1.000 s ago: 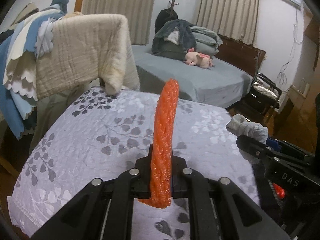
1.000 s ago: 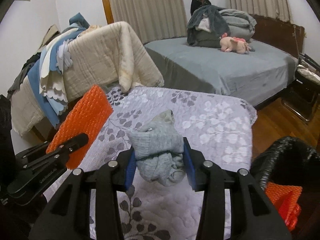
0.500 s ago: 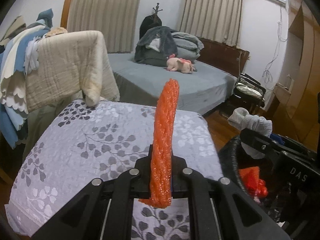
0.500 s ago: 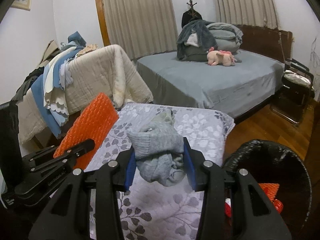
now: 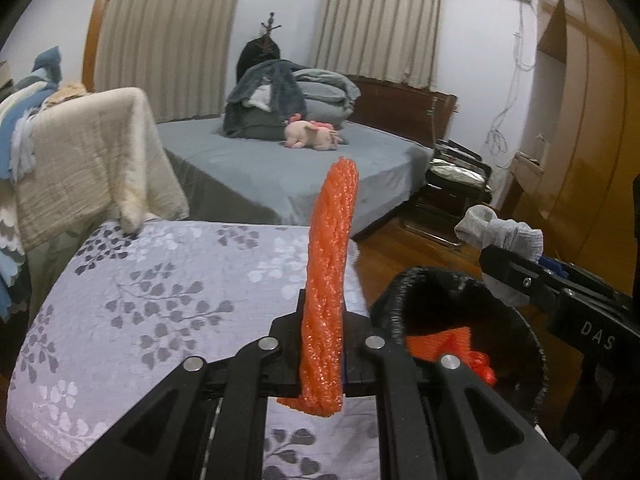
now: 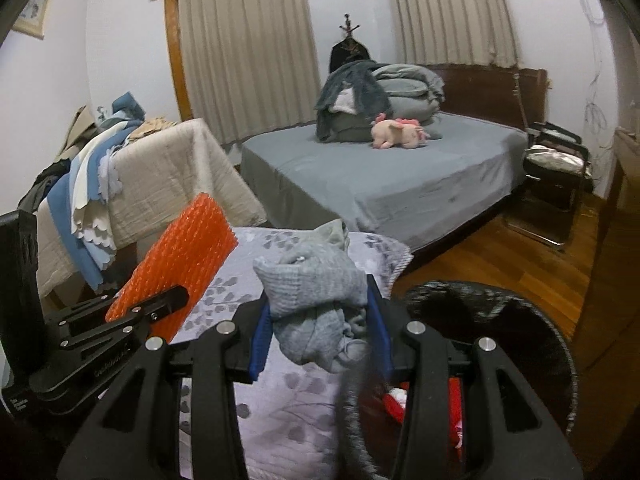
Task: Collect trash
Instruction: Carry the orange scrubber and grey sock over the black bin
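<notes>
My left gripper (image 5: 322, 354) is shut on an orange bubble-wrap sheet (image 5: 330, 276), held edge-on and upright over the right edge of the grey floral quilt (image 5: 160, 292). The sheet also shows flat in the right wrist view (image 6: 180, 264). My right gripper (image 6: 318, 328) is shut on a balled grey sock (image 6: 316, 304), seen too in the left wrist view (image 5: 500, 236). A black-lined trash bin (image 5: 460, 316) stands right of the quilt, with orange and red trash inside. The right gripper hangs near the bin's left rim (image 6: 352, 400).
A grey bed (image 6: 380, 176) with folded bedding and a pink plush toy (image 6: 400, 132) lies beyond. Draped blankets (image 5: 80, 160) stand at the left. A black chair (image 6: 556, 176) and wooden floor (image 6: 500, 260) are at the right.
Both grippers have moved right with their loads, from over the quilt to the trash bin, which now fills the lower right of both views.
</notes>
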Demonstrator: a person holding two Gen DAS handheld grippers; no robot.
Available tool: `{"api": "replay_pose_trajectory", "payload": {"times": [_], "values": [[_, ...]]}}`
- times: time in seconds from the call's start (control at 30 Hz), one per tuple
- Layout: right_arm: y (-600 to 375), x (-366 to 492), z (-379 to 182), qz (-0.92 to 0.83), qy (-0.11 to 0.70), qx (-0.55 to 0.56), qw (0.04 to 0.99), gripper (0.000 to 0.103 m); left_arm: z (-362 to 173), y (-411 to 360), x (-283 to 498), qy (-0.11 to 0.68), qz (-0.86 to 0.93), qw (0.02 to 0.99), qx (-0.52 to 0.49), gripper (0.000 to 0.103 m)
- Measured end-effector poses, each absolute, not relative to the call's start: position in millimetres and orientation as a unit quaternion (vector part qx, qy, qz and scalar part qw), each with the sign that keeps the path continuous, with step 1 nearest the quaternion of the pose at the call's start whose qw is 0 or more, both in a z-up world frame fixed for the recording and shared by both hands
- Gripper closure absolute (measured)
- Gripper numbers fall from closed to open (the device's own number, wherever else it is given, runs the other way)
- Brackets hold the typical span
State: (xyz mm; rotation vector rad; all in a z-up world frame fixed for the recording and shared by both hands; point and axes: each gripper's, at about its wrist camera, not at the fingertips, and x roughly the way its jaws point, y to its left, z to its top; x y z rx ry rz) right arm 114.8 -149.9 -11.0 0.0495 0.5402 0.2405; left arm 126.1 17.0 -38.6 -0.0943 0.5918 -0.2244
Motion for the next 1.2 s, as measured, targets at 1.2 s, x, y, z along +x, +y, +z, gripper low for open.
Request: {"api": "replay_pose_trajectory", "payload": {"times": [1.2], "values": [[-302.9, 117.8, -75.1, -0.030, 0.313, 0.051, 0.948, 0.062, -99.3, -161.2, 180.2, 0.337, -0.262, 0.904, 0.020, 0.092]]}}
